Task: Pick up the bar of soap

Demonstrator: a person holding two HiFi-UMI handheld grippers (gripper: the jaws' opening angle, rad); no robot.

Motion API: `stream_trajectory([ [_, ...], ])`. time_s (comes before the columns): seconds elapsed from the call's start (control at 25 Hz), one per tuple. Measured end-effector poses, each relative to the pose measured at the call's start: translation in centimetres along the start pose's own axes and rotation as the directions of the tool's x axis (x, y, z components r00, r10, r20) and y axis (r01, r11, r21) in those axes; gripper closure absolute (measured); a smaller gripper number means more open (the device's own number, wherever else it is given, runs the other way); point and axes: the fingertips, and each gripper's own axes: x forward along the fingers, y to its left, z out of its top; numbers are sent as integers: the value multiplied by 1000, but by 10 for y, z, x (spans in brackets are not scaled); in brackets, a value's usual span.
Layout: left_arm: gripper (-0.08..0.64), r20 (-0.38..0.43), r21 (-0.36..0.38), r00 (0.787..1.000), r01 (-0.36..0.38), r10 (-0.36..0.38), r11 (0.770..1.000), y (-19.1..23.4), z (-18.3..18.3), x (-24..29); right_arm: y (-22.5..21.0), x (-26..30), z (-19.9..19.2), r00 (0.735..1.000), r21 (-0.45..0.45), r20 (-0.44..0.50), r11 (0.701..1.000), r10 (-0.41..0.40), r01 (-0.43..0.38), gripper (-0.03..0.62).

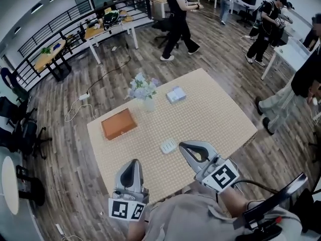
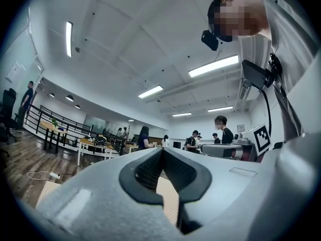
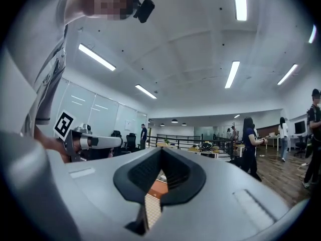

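- The table [image 1: 215,119] has a checked tan cloth on it. The vase stands near its far side, and every place below is told from that vase.
- The brown box [image 1: 119,124] sits left of the vase, a bit closer to the person. Its lid is on, so I cannot see what is inside.
- The right gripper [image 1: 183,146] is on the person's side of the vase, well away from it. Its jaws are pressed together and hold nothing.
- The left gripper [image 1: 132,163] is farther from the vase, at the table's near edge. Its jaws are pressed together too, and it holds nothing.
- The vase [image 1: 149,104] stands up straight and holds pale flowers [image 1: 142,88]. I think a swinging arm could knock it over, because it is tall and thin.
- The small blue pack [image 1: 175,94] lies just right of the vase.
- The bar of soap [image 1: 168,146] looks to be the small pale block on the cloth. It lies on the person's side of the vase, just beside the right gripper's tip. Nothing holds it.
- Closed jaws could only push the soap, not take it. Soap is small and smooth, so a weak or crooked pinch might let it pop out and slide away.
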Motion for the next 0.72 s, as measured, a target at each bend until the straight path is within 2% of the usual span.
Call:
stream_trajectory([
  [0.24,569,-15,-8,1000,12,-12,1000,-2,7,-1,-5,-3,14,999,12,13,999,-34,34,597],
  [0.72,569,-17,4,998,60,-60,998,-15,7,-2,-4,-13,14,998,-12,-1,998,-61,61,597],
])
